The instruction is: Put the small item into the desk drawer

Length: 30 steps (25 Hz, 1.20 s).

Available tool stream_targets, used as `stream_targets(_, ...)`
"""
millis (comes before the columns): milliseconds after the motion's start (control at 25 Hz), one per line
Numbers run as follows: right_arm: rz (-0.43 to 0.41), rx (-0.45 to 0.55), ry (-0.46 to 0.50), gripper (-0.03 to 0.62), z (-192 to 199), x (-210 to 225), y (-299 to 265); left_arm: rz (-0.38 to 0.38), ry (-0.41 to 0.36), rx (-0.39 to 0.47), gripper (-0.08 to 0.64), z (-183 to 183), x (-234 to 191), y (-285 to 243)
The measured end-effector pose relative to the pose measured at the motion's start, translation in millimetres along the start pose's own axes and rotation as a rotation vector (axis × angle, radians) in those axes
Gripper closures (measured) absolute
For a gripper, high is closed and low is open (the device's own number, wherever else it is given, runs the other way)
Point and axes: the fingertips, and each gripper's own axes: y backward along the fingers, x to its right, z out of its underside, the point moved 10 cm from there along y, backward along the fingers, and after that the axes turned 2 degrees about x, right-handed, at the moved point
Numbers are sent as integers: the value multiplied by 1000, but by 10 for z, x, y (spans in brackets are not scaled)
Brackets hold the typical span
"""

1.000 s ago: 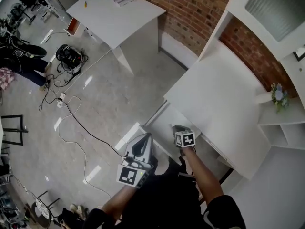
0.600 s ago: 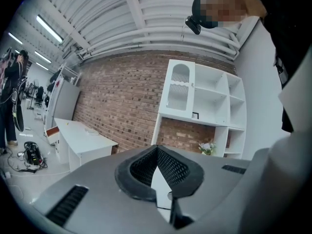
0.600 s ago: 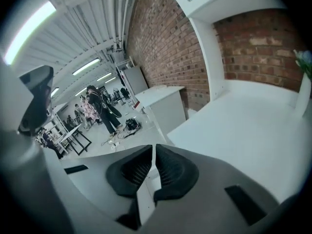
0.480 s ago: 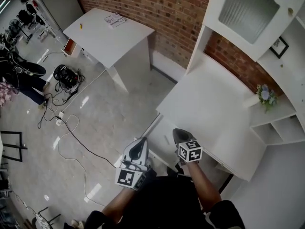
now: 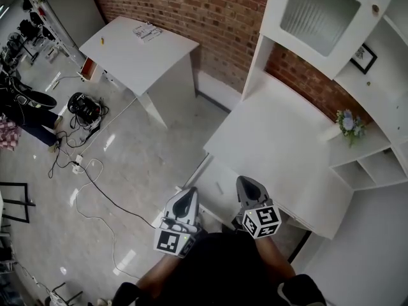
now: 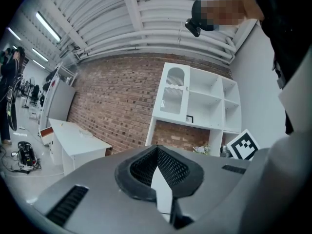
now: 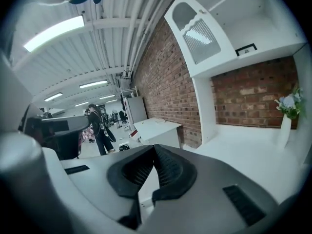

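Shut, empty left claw (image 5: 185,197); just-closed right claw (image 5: 247,185), nothing between. No small item in sight, probably stowed. Drawer (image 5: 215,185) at 1 o'clock off left claw; next, confirm pushed in.

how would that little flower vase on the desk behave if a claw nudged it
The vase is tall and narrow, so it would likely tip rather than slide. The flowers sit high, probably making it top-heavy. It looks smooth and white, maybe ceramic, so perhaps slippery and breakable.
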Motion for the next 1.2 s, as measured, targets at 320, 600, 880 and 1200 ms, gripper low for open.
stream_targets(320, 1, 46, 29, 577, -15, -204, 335, 13, 12, -17, 535, 111, 92, 7)
stream_targets(600, 22, 36, 20, 578, 3, -178, 376, 2, 30, -29, 535, 131, 116, -2)
stream_targets(880, 33, 51, 22, 578, -10, -188, 410, 10, 20, -30, 535, 130, 113, 19)
stream_targets(1200, 26, 49, 16, 578, -4, -190, 393, 17, 5, -21, 535, 92, 94, -3)
